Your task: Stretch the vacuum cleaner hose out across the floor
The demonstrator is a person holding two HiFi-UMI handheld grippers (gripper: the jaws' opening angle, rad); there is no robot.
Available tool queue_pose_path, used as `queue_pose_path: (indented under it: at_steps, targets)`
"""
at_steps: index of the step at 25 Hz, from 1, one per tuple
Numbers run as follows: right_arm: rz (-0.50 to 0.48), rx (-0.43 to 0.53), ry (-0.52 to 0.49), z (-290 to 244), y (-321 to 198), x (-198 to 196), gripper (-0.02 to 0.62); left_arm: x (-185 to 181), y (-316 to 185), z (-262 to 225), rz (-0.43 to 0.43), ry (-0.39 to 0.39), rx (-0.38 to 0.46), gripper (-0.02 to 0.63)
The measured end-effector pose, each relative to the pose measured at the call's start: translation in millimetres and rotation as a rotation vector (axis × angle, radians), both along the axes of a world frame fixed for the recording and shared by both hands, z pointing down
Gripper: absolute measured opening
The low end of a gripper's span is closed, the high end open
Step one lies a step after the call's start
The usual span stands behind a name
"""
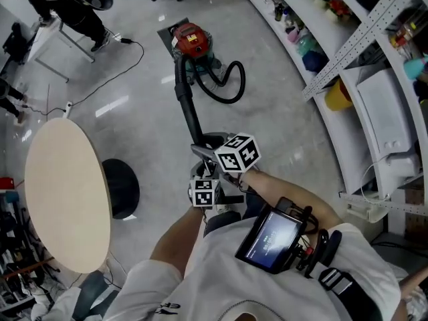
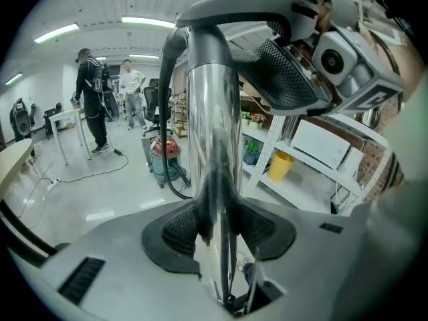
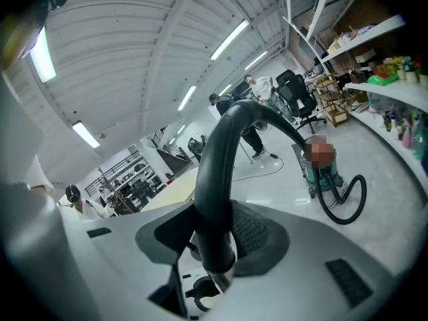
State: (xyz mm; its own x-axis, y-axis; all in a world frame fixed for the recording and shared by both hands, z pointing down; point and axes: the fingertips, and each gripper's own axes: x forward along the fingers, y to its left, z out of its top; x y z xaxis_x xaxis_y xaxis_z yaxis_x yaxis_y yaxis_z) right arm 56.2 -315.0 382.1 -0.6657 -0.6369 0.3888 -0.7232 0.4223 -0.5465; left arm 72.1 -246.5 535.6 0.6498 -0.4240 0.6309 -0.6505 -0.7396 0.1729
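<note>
On my grey left claw [image 2: 215, 231], black mesh pads [image 2: 178, 230] pinch a mirror-silver metal tube [image 2: 208, 126]; my right claw [image 3: 217, 239] pinches a glossy black curved pipe [image 3: 218, 152]. The round vacuum canister [image 1: 190, 39] is red over teal, its ribbed hose [image 1: 227, 101] black.

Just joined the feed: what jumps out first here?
The left gripper clamps the vacuum's chrome tube, and the right gripper clamps the curved black handle above it. Farther off, the red-topped vacuum cleaner stands on the floor with its hose looped beside it, and a round table fills the head view's left.
</note>
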Motion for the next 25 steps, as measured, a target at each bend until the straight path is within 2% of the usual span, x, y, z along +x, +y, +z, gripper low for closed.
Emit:
queue_pose_path:
  at_steps: [5,10,16,25]
  targets:
    - [0.008,0.000,0.001,-2,43,-30,0.161,-30,44,-3,0.015,-0.003,-0.002,0.161]
    - [-0.026,-0.011,-0.014,-1,86,-53,0.161,-55,86,-1,-0.017,-0.018,0.000,0.161]
    - [-0.102,0.005,-0.017,-3,145,-74,0.161,-70,142,-2,-0.080,-0.018,0.003,0.161]
    - [-0.137,-0.009,-0.047,3,230,-92,0.161,-88,230,2,-0.123,-0.036,-0.009,0.161]
